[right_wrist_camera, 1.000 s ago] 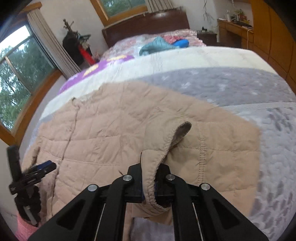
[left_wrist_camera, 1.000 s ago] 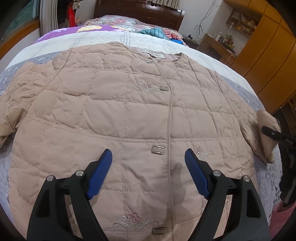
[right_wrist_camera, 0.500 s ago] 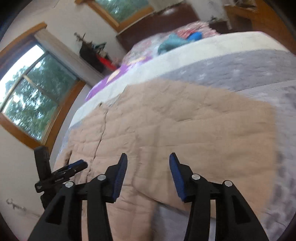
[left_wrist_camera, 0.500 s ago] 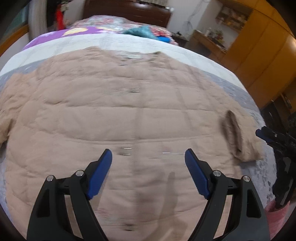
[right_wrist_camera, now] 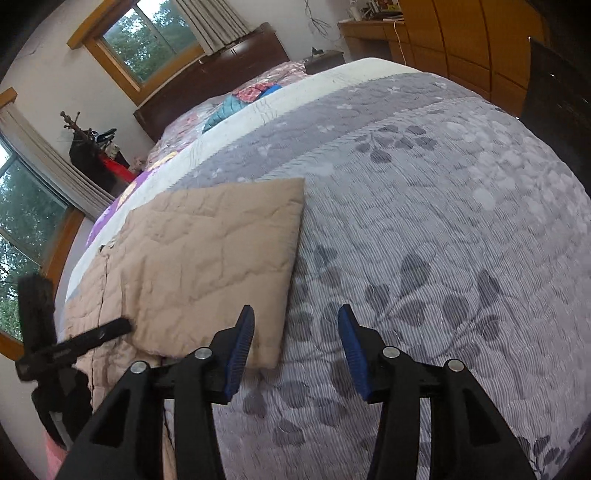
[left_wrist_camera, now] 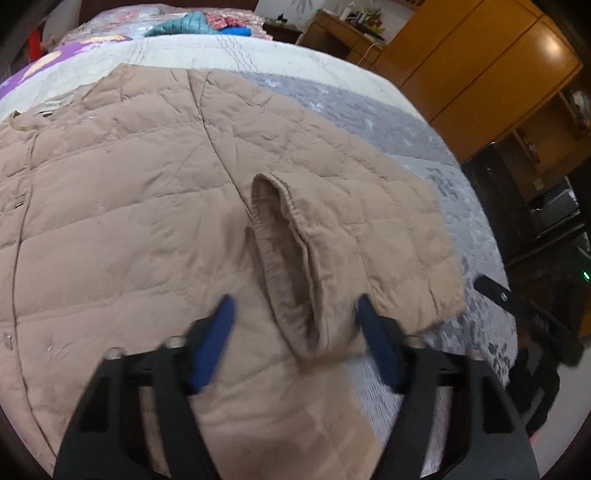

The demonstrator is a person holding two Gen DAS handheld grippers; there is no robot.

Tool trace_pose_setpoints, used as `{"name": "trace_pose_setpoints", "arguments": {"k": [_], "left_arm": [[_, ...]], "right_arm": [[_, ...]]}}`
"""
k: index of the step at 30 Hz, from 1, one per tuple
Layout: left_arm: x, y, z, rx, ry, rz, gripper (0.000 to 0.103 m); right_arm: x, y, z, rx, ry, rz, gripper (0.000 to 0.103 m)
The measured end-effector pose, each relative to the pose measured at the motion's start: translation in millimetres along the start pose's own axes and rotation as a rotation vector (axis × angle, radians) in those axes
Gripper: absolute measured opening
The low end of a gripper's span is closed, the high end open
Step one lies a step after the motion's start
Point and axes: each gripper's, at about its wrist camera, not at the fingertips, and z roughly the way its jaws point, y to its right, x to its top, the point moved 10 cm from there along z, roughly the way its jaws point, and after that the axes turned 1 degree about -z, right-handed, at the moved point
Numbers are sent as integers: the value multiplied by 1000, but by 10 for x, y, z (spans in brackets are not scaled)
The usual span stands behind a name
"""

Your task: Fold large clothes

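Observation:
A beige quilted jacket (left_wrist_camera: 110, 221) lies flat, front up, on the bed. Its right sleeve is folded inward over the body, and the cuff (left_wrist_camera: 288, 266) gapes toward me. My left gripper (left_wrist_camera: 295, 339) straddles that cuff; its jaws are closing, and the blue pads (left_wrist_camera: 218, 332) stand a little off the fabric. My right gripper (right_wrist_camera: 295, 350) is open above the grey bedspread, just right of the folded sleeve (right_wrist_camera: 214, 258), with only bedspread between its fingers. The left gripper's black finger shows at the left edge of the right wrist view.
The grey leaf-patterned bedspread (right_wrist_camera: 443, 221) stretches to the right of the jacket. Bright clothes (left_wrist_camera: 188, 27) lie by the dark headboard (right_wrist_camera: 207, 77). Wooden wardrobes (left_wrist_camera: 480, 74) and a dark unit (left_wrist_camera: 546, 206) stand along the bed's right side.
The right gripper let go of the sleeve cuff, opened and slid right, off the jacket. The left gripper swept right across the jacket to the cuff and its jaws narrowed.

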Motion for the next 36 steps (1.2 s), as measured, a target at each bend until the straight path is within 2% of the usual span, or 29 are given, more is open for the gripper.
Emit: {"name": "trace_pose_setpoints", "arguments": {"k": [1,2,3,4,6,9,14,18,21,24,27,30,33,36], "left_arm": [[14,22,28,-3,1,-1,41],[12,52,35,-20,0,2,34],[14,90,18,-48,6,3,20],[11,113,-11,-76,13,6,10],[32,166,-157,-121,60,15,7],[67,45,-442,-119,134,7,6],[93,-407,-928,-50,245,-25,5],[74,-839,-1272,2,309,-71,5],[54,-1150,-1499,19,331,-114,5],[43,-1521,-1709,84,367,-150,5],[16,-1834,-1842,121,373,-186,5],[-26,-2079,-1814,145,347,-233,5],[-71,-2326,-1663,184,307,-265,5],[-190,-2542,-1479,189,250,-298,6]], "right_arm": [[-8,8,4,2,-3,0,48],[-17,21,7,5,-6,4,48],[-19,24,20,6,-8,8,48],[-18,16,42,7,-10,12,48],[-4,-40,107,14,-14,13,48],[-1,-106,151,44,-20,19,48],[28,-313,254,100,-35,13,48],[44,-708,398,195,-63,-26,48],[51,-943,511,220,-85,-58,48],[41,-1180,619,232,-111,-92,48],[2,-1402,720,237,-132,-128,48],[-22,-1587,839,231,-158,-156,48],[-64,-1707,993,175,-181,-195,48],[-116,-1722,1122,111,-195,-212,49]]}}
